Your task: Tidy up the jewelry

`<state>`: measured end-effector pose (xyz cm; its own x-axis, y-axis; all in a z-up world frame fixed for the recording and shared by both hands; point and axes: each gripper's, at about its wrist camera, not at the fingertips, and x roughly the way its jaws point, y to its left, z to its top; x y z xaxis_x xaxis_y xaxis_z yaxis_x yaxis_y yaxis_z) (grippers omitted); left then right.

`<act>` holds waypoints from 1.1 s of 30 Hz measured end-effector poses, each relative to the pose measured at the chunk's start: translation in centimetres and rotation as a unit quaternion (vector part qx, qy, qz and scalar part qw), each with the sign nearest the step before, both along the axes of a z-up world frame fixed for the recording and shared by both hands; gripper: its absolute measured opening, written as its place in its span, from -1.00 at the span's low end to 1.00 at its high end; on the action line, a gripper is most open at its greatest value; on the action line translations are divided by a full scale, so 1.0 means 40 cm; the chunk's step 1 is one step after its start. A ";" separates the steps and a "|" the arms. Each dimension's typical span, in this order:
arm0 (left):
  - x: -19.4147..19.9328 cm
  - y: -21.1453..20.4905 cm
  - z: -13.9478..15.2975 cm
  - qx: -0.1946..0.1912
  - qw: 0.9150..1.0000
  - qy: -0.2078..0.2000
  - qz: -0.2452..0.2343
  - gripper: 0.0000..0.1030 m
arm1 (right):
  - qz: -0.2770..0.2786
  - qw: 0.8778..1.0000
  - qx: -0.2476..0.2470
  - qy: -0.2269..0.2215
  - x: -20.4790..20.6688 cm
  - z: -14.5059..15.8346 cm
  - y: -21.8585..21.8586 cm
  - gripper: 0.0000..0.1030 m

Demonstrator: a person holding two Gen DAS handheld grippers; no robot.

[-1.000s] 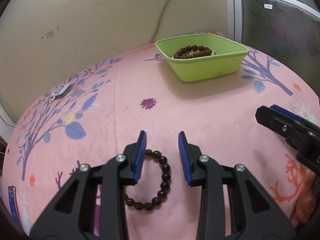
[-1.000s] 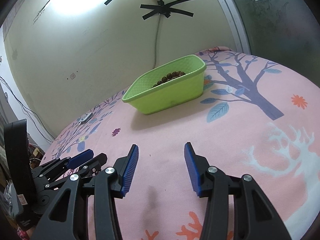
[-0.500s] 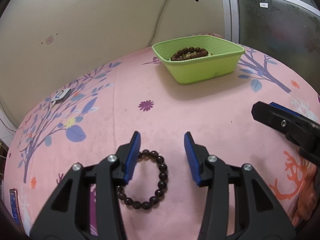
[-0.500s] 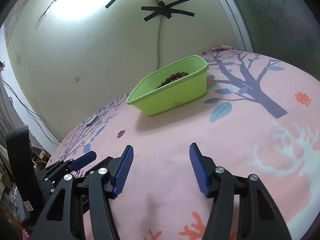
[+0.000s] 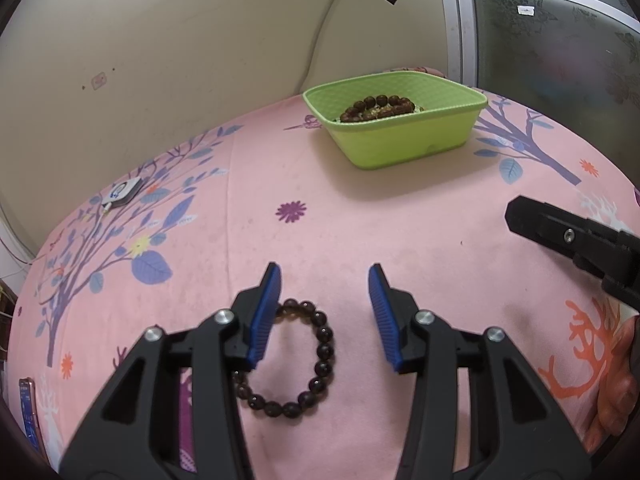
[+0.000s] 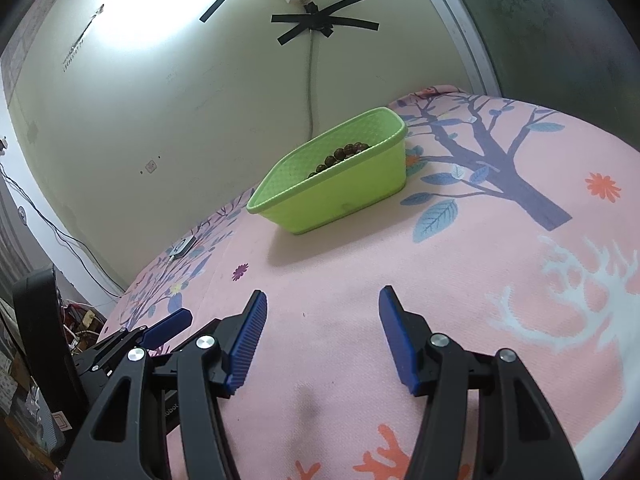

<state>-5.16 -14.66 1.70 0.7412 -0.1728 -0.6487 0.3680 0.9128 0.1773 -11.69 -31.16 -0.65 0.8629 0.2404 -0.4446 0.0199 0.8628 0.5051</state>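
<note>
Partly done: one bead bracelet (image 5: 378, 107) already lies in the green basket (image 5: 404, 142). A dark bracelet (image 5: 304, 364) waits on the pink bed sheet (image 5: 320, 240) under the spread, empty left claw (image 5: 324, 320). Right claw (image 6: 320, 336) spread, empty, idle

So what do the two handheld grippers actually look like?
Both look alike. The left gripper and the right gripper have matte black plastic frames with triangular cut-outs and silver round screw heads at the pivots. The jaws carry blue ribbed pads. No cables, sleeves or hands are clearly visible.
</note>
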 end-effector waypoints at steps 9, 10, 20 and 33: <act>0.000 0.000 0.000 -0.001 1.000 0.000 0.000 -0.15 | -0.002 1.000 0.000 -0.004 -0.002 0.002 0.000 -0.35; 0.000 -0.001 0.000 -0.001 1.000 0.000 0.000 -0.15 | -0.002 1.000 -0.001 -0.005 -0.003 0.002 0.000 -0.35; -0.001 -0.003 0.001 -0.001 1.000 -0.001 -0.001 -0.15 | -0.001 1.000 0.000 -0.008 -0.005 0.005 -0.003 -0.35; -0.001 -0.001 0.002 -0.001 1.000 -0.001 -0.001 -0.15 | -0.005 1.000 0.008 -0.007 -0.004 0.008 -0.006 -0.35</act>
<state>-5.20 -14.72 1.76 0.7422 -0.1755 -0.6468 0.3689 0.9128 0.1755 -11.87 -31.42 -0.33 0.8716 0.2385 -0.4283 0.0210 0.8547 0.5187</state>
